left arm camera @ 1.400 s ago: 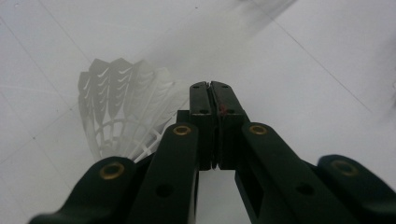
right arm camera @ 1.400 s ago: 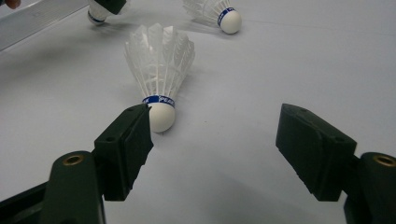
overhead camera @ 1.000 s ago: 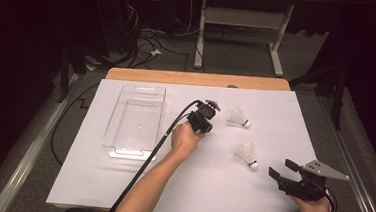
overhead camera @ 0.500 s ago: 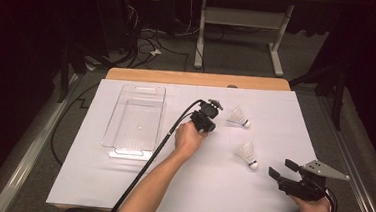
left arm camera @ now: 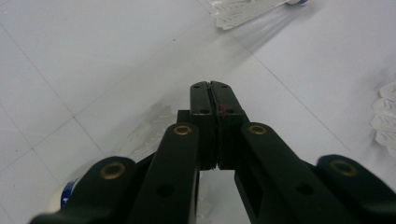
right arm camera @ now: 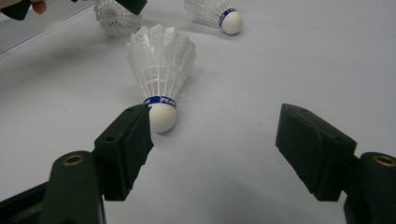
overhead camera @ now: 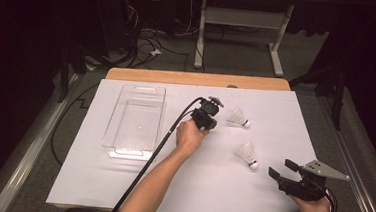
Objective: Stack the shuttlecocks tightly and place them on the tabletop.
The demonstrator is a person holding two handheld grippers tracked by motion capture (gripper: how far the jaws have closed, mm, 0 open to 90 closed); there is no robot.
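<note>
Three white shuttlecocks with blue bands are on the white table. My left gripper [overhead camera: 208, 112] is near the table's middle, its jaws pressed together [left arm camera: 212, 88] at the feather rim of one shuttlecock [left arm camera: 147, 128], whose cork points back under the gripper. That shuttlecock [right arm camera: 111, 17] also appears far off in the right gripper view. A second shuttlecock [overhead camera: 238, 116] lies just right of the left gripper. The third shuttlecock [overhead camera: 248, 154] [right arm camera: 161, 70] lies in front of my right gripper [overhead camera: 282, 168] [right arm camera: 217, 135], which is open, its left pad close beside the cork.
A clear plastic tray [overhead camera: 135, 117] stands at the left of the white table cover [overhead camera: 210, 188], left of my left hand. The left gripper's black cable [overhead camera: 158, 144] trails along the forearm. A wooden table edge [overhead camera: 198, 79] runs along the back.
</note>
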